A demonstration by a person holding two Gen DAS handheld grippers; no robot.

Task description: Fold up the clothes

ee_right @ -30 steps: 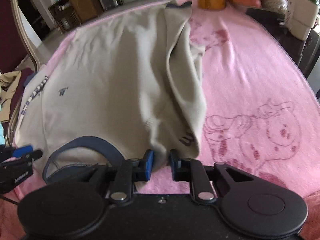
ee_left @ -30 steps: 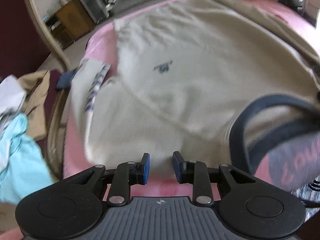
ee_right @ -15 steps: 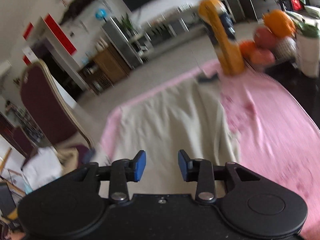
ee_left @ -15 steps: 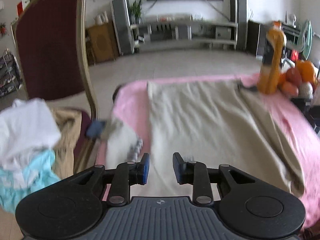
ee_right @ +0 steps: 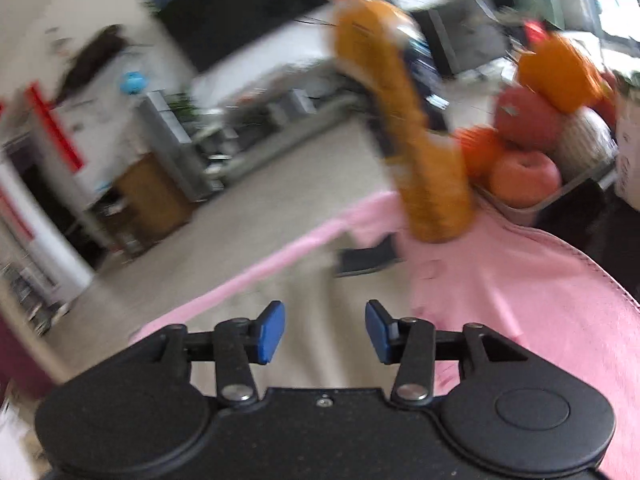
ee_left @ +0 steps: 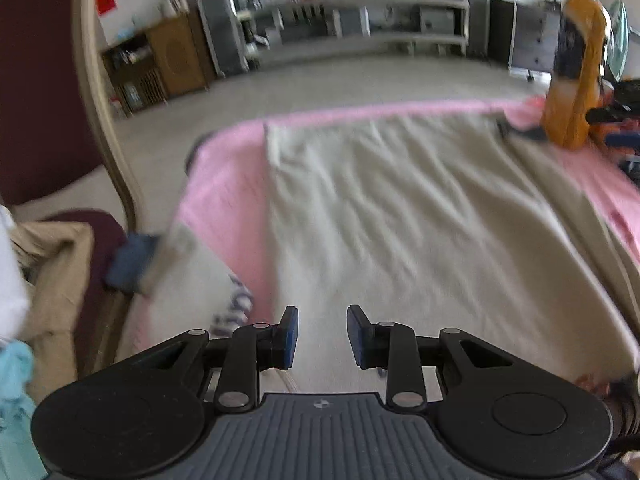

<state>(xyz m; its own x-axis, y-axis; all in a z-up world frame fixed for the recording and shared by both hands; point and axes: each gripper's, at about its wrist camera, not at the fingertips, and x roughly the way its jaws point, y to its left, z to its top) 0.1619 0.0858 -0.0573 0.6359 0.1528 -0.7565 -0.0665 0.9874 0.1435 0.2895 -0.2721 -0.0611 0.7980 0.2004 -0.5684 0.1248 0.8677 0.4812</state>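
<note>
Beige sweatshirt [ee_left: 420,216]: spread flat on the pink blanket [ee_left: 224,216] over the tabletop, filling the centre and right of the left wrist frame. Long axis runs from lower frame up toward the far edge; navy cuff [ee_right: 366,260] near the top. One sleeve [ee_left: 192,276] hangs off at lower left, toward the chair [ee_left: 48,80]. The right side looks already folded inward, though blur leaves doubt.

My left gripper [ee_left: 322,336]: jaws released, empty, directly above the garment's near portion, closest to that loose sleeve.

My right gripper [ee_right: 325,331]: jaws released, empty, above the far part near the juice bottle [ee_right: 404,128] and fruit [ee_right: 524,168].
</note>
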